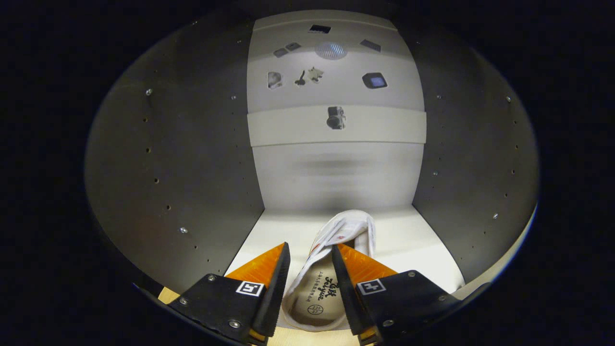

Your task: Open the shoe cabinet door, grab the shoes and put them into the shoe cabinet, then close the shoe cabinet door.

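The white sneaker (331,269) is seen low in the middle of the frame, inside the shoe cabinet (168,168). It is flanked by the gripper (311,252), fingers apart. The fingers should be drawn straight back.

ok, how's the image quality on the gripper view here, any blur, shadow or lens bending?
Gripper view: light falls on the white cabinet shelf floor and back wall, while the grey drilled side panels sit in shadow. Fisheye bows those panels outward. A soft dark smear blurs the back wall. The hand-held gripper and the white canvas shoe between its orange fingers are sharp; whether both fingers press on it is unclear.
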`<act>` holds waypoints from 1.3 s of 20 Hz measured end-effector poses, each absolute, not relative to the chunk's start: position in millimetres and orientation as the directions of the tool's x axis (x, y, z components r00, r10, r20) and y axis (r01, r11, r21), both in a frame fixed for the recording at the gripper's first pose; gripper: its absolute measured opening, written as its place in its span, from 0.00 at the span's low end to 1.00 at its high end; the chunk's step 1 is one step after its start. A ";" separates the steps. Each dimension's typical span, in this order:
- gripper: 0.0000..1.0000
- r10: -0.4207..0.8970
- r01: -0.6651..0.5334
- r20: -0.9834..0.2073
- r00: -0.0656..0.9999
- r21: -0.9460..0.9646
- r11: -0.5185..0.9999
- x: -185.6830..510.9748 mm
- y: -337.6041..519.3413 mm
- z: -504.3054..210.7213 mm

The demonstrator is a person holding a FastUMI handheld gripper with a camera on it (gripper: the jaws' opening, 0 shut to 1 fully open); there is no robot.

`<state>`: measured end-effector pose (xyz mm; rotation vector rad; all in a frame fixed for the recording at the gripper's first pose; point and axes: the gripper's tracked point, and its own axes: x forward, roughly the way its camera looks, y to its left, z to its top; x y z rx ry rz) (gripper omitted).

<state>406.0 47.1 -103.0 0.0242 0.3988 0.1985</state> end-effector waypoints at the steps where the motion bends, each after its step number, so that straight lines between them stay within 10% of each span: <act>1: 0.57 0.201 -0.188 -0.366 0.909 0.070 0.980 400.8 45.8 -93.7; 26: 0.72 0.112 -0.110 0.028 0.993 -0.055 0.992 80.7 -4.5 72.3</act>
